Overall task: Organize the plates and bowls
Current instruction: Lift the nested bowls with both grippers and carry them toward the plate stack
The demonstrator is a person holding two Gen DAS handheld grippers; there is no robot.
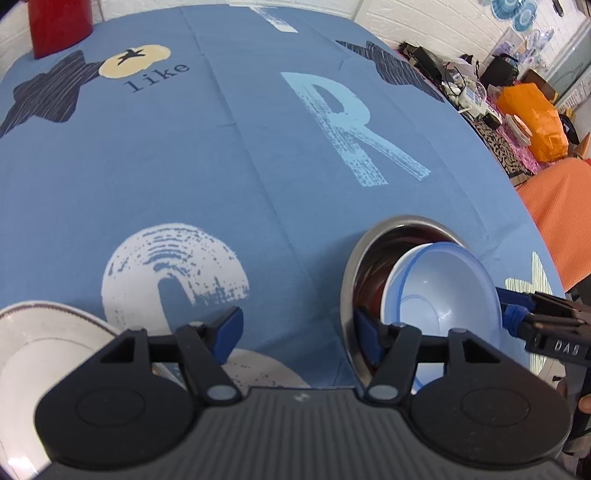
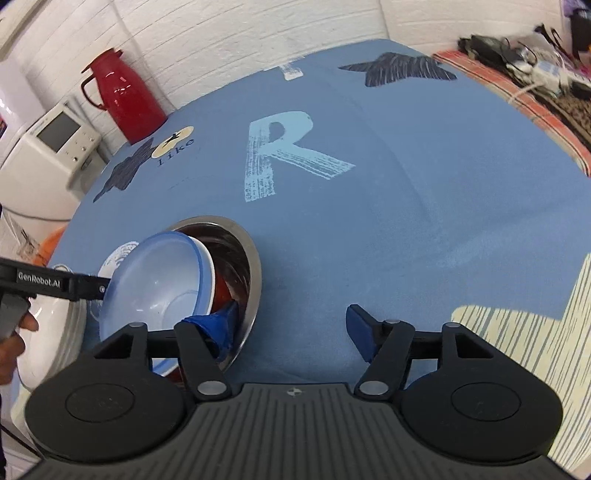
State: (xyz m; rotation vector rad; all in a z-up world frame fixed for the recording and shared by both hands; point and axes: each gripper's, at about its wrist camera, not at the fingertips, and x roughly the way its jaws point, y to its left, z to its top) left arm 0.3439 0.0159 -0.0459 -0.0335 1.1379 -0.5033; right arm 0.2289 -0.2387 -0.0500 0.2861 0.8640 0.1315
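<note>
A steel bowl (image 1: 349, 280) (image 2: 255, 266) sits on the blue tablecloth. A pale blue bowl (image 1: 443, 288) (image 2: 155, 288) leans tilted inside it, and something reddish shows underneath. My left gripper (image 1: 297, 336) is open, with its right finger just inside the steel rim beside the blue bowl. My right gripper (image 2: 291, 328) is open too, its left finger inside the steel bowl against the blue bowl's edge. Each gripper shows in the other's view, the right gripper (image 1: 517, 314) and the left gripper (image 2: 99, 288) both at the blue bowl's rim. White plates (image 1: 44, 332) (image 2: 55, 332) lie to the left.
A red thermos (image 2: 122, 96) (image 1: 59, 26) stands at the table's far left corner, with a white appliance (image 2: 51, 147) beside the table. A cluttered side table (image 1: 480, 92) with an orange bag (image 1: 532, 118) lies to the right. A hand (image 2: 14, 343) holds the left gripper.
</note>
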